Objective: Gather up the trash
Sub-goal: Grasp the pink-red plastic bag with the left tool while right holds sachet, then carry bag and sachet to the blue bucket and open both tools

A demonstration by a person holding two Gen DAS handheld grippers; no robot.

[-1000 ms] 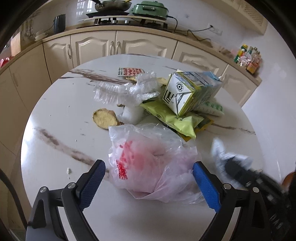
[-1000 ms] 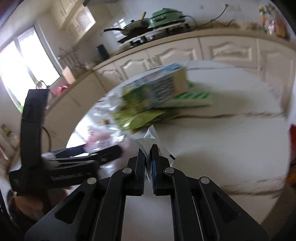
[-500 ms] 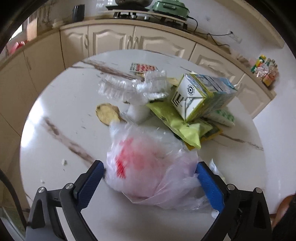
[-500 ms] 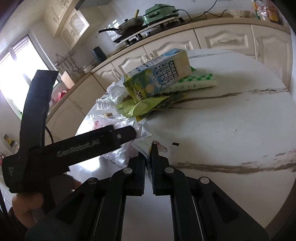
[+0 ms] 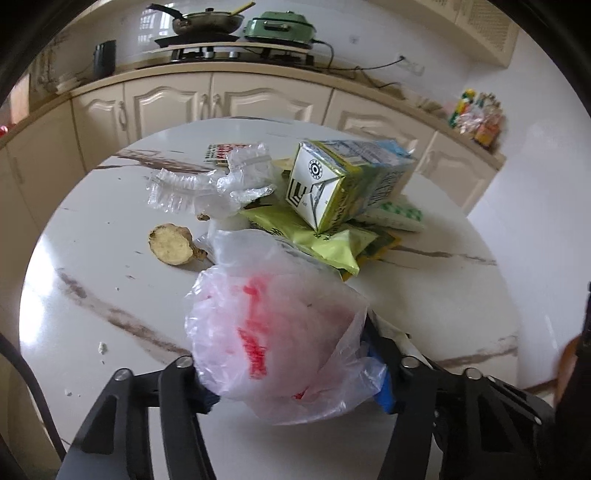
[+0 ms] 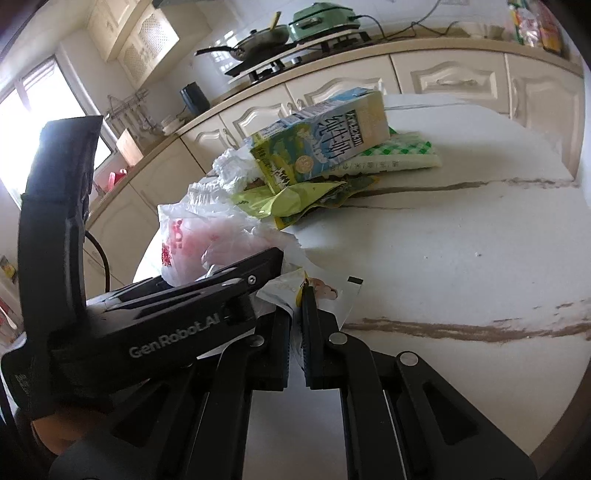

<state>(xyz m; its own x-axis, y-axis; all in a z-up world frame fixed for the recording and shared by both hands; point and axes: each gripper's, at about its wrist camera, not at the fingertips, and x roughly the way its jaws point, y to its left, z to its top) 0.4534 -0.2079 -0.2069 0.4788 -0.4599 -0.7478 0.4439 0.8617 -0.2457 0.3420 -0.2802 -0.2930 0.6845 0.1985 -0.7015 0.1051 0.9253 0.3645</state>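
Note:
A clear plastic bag with red print (image 5: 280, 332) lies on the round marble table (image 5: 88, 280), and my left gripper (image 5: 295, 384) is closed around its near end. The bag also shows in the right wrist view (image 6: 199, 243), with the left gripper's body (image 6: 173, 314) across the left. My right gripper (image 6: 297, 321) is shut on a torn white wrapper (image 6: 325, 291) just right of the left gripper. Behind lie a milk carton (image 5: 343, 181), a yellow-green snack bag (image 5: 317, 240), crumpled clear plastic (image 5: 214, 184) and a piece of ginger (image 5: 171, 244).
A green-checked tissue pack (image 6: 391, 158) lies under the carton. A red-patterned packet (image 5: 219, 151) lies at the table's far side. Cream cabinets (image 5: 221, 103) with a stove and pan (image 5: 207, 24) run behind the table. Crumbs (image 5: 101, 347) dot the near left.
My left gripper has closed from wide open onto the plastic bag. My right gripper, holding the wrapper, has moved in close beside the left gripper.

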